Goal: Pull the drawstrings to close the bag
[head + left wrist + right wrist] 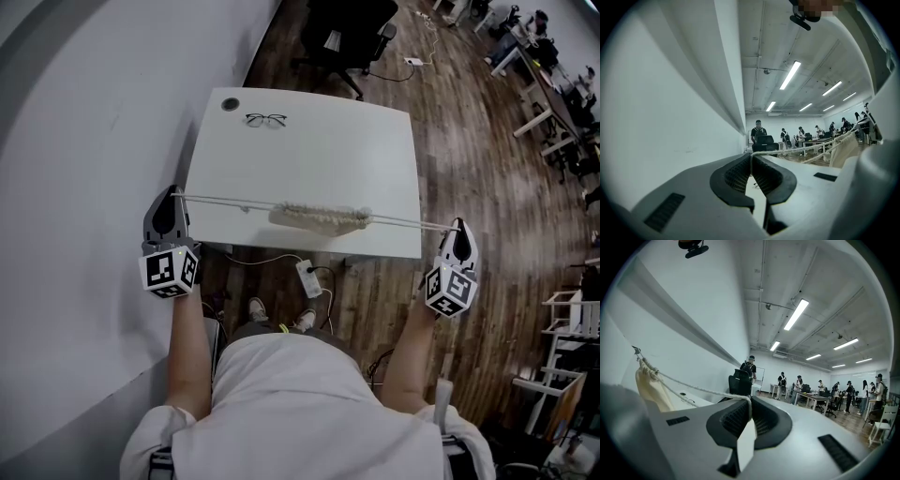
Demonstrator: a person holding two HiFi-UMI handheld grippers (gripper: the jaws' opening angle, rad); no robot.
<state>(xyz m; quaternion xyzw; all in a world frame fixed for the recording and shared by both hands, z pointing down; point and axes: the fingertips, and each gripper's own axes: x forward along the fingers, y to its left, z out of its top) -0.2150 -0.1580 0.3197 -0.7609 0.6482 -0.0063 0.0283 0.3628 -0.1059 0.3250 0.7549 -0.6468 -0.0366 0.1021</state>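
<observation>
The cream bag (321, 217), bunched tight at lower centre over the tabletop's (309, 150) near edge, looks soft and light. Its thin drawstrings (234, 202) run taut outward. The left gripper (174, 195) and right gripper (457, 224) each pinch a cord end, probably the best hold.

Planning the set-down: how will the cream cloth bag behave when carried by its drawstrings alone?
Likely floppy: the bag is bunched into soft gathers. Probably light: its thin drawstrings run almost straight between the left gripper and right gripper, both shut on them. It would likely slump once they slacken.
</observation>
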